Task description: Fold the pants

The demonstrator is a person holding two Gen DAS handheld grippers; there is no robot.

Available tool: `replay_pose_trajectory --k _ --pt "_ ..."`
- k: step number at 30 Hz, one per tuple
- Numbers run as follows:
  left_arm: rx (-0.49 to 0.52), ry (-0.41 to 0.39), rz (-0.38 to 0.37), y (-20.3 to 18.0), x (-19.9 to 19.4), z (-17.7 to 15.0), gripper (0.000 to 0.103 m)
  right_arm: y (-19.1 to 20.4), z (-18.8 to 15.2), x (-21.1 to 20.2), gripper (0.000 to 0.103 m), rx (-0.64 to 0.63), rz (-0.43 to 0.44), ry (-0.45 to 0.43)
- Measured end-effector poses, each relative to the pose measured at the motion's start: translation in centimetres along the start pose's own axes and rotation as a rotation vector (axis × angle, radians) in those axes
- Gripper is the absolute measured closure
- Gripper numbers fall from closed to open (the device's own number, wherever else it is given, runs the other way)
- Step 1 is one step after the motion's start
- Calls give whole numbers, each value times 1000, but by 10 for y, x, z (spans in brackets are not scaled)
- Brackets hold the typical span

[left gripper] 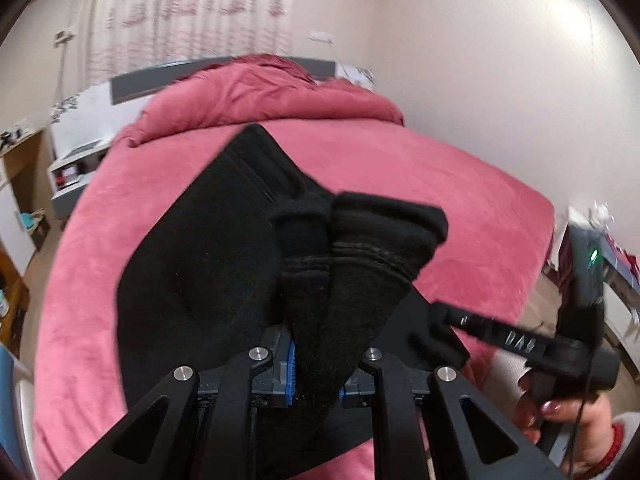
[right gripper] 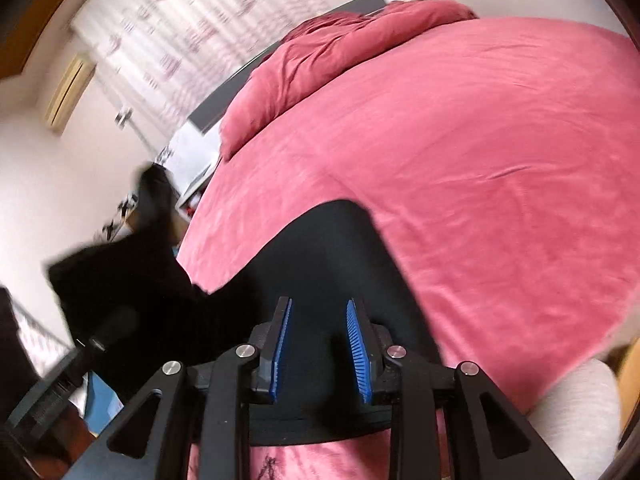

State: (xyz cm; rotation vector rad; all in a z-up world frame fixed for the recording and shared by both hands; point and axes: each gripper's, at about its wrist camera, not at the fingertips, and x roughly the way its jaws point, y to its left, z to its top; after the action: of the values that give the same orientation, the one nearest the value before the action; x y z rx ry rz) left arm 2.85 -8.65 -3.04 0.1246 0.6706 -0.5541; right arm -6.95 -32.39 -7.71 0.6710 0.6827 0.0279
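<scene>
A bedroom: a bed [left gripper: 460, 184] under a pink cover, a bunched pink duvet [left gripper: 272, 92] at its head, patterned curtains [left gripper: 192, 8] behind.

From the left wrist, the left claw [left gripper: 316, 376] is clamped on a thick bunch of the black pants [left gripper: 200, 248], which rise straight ahead of it and drape down to its left onto the bed. The cloth looks soft, limp and fairly heavy, likely to sag and slide unless pinched through several layers near a hem or the waistband. To the right, a hand [left gripper: 568, 412] grips the other tool, close to the hanging fabric.

From the right wrist, the right claw [right gripper: 320, 350] stands parted, holding nothing, with the pants [right gripper: 328, 252] lying flat just ahead and beneath it. To its left the fabric lifts off the bed, blurred. Nothing else lies on the cover nearby, so little stands in the way.
</scene>
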Motion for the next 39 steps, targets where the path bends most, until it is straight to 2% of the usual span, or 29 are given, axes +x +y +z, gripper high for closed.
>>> replay_pose_trajectory --k 4,8,13,16,19,20,22,25,28,31,33,34,36,39 --pt "59 36 13 -25 26 -4 90 -17 3 -11 73 39 -26 -21" --pt "85 34 -14 -44 38 -3 90 -35 2 -18 73 81 -43 -26" --pt "220 30 -42 -78 41 -16 90 -47 9 -21 73 117 -56 -38" --pt "306 68 -47 -95 55 -31 89 -52 11 -24 73 133 -68 -46" --pt "409 145 -23 -110 78 -51 85 -55 11 -28 73 143 -84 -53" --pt "427 165 -14 -113 83 -54 80 -55 12 -30 73 144 -88 -54" --pt "456 137 5 -115 79 -61 77 -54 12 -32 73 134 -95 -60" --pt "425 157 -25 -112 64 -61 71 -45 14 -35 62 93 -100 -72" --pt "291 132 -129 -89 36 -53 69 -31 15 -34 53 61 -51 -69" --pt "186 91 -144 -64 12 -49 67 -16 14 -29 48 17 -8 -38" --pt "136 39 -89 -46 -1 -47 67 -6 10 -24 45 -7 14 -10" --pt "111 12 -37 -34 -8 -46 67 -1 9 -23 44 -19 24 2" --pt "72 -14 31 -18 -16 -48 67 7 4 -19 44 -48 33 24" --pt "8 26 179 12 -9 -53 67 17 -4 -3 44 -114 -54 89"
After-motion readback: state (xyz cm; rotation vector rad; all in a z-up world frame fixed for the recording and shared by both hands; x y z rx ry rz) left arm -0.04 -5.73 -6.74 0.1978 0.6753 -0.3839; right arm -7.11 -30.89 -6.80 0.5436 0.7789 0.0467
